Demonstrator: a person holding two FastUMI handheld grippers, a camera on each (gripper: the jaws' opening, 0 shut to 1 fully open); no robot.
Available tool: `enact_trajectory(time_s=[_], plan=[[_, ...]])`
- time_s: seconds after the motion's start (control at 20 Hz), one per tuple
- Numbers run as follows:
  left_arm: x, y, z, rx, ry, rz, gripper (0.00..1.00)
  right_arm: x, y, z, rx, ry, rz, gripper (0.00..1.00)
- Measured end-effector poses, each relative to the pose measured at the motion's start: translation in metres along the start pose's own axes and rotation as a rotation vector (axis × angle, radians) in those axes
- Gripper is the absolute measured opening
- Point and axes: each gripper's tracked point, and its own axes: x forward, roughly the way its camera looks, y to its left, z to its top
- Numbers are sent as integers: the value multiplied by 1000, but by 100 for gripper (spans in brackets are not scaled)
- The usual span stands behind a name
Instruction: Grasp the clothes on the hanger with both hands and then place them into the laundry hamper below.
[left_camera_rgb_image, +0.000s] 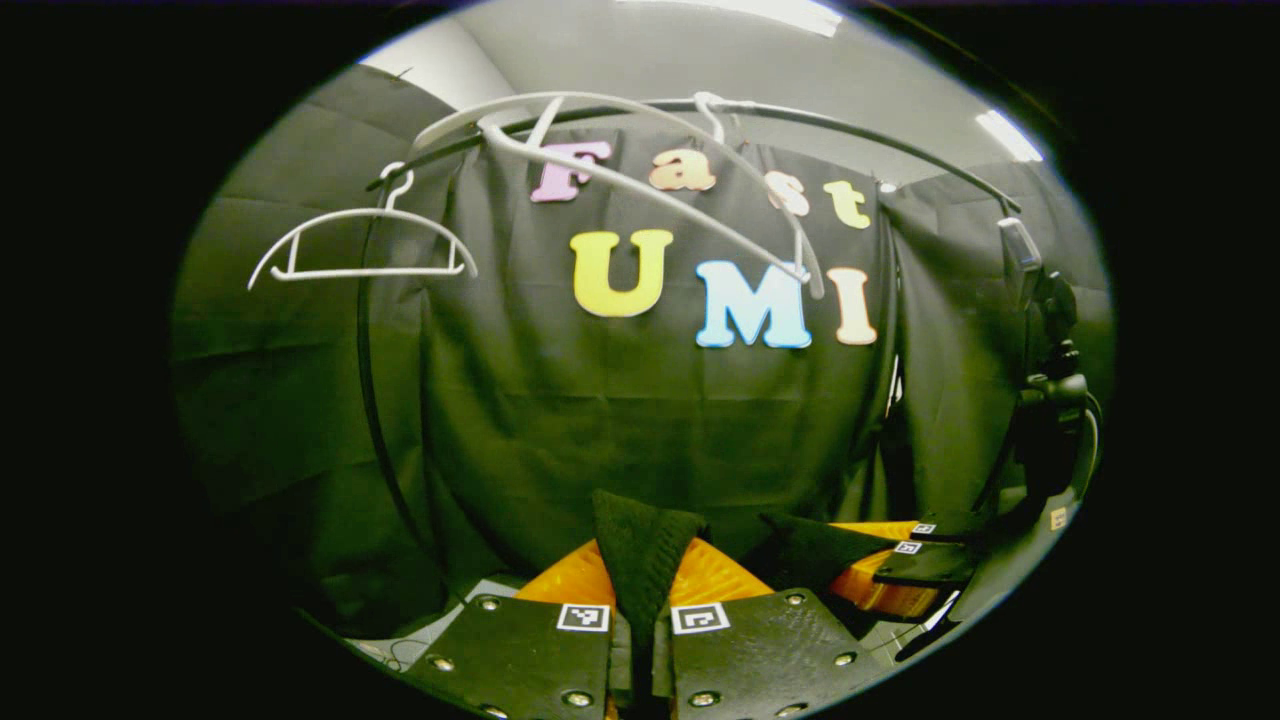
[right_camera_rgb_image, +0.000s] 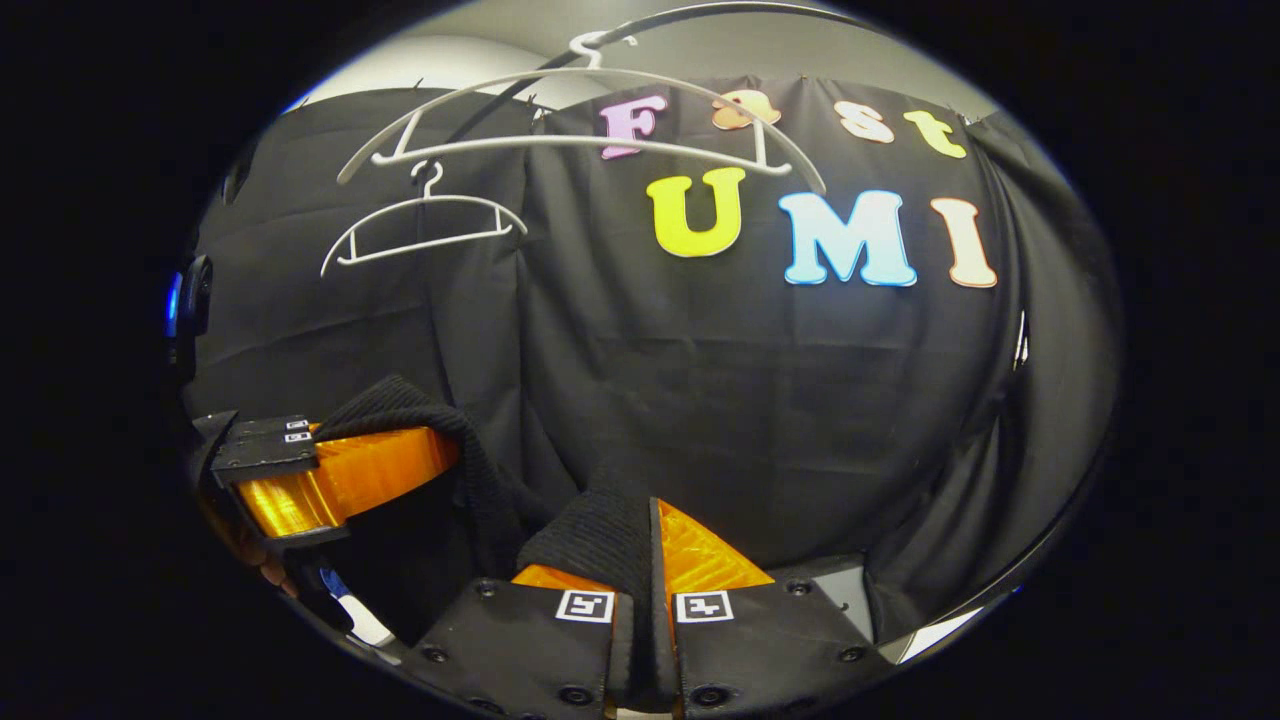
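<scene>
Between my left gripper's (left_camera_rgb_image: 640, 580) fingers, in the left gripper view, a fold of the black knit garment (left_camera_rgb_image: 640, 560) is pinched, the fingers nearly closed on it. My right gripper (left_camera_rgb_image: 915, 560) sits just to the right, cloth at its tips too. Two bare white hangers (left_camera_rgb_image: 362, 245) hang on the rail (left_camera_rgb_image: 860, 130) above.

Over in the right gripper view, my right gripper (right_camera_rgb_image: 650, 560) is clamped on another fold of the garment (right_camera_rgb_image: 600, 535). It drapes left over the left gripper (right_camera_rgb_image: 330, 480).
</scene>
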Motion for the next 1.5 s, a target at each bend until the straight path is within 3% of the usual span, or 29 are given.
enact_trajectory(time_s=[0.25,0.55,0.65,0.7,1.0,1.05,1.1,1.15,1.2,1.3,1.4,1.45,1.5], plan=[[21,27,-75,-7,163,63,8,7,-2,-53,13,108,-19,9],[38,15,-141,6,330,74,8,11,1,-110,5,231,-35,9],[35,20,-161,1,390,76,8,10,2,-132,4,275,-33,5],[30,29,-177,-1,415,75,7,8,2,-139,4,298,-31,12],[15,34,-262,1,561,66,8,-5,-1,-190,-2,440,-46,14],[15,33,-271,3,578,66,8,-7,1,-196,-6,462,-44,10],[11,28,-280,6,595,67,8,-9,0,-201,-9,480,-46,18],[9,27,-287,6,611,65,8,-10,-2,-207,-14,499,-58,10],[6,29,-291,6,627,63,8,-12,-5,-213,-14,517,-65,10],[-3,34,-303,10,666,70,8,-17,-5,-221,11,539,-65,19],[-3,35,-317,-1,705,62,9,-13,-6,-214,26,516,-69,14],[-4,34,-326,-12,725,61,9,-15,-5,-210,22,510,-63,26],[-8,32,-332,-17,732,64,9,-13,-6,-208,13,506,-60,27]])
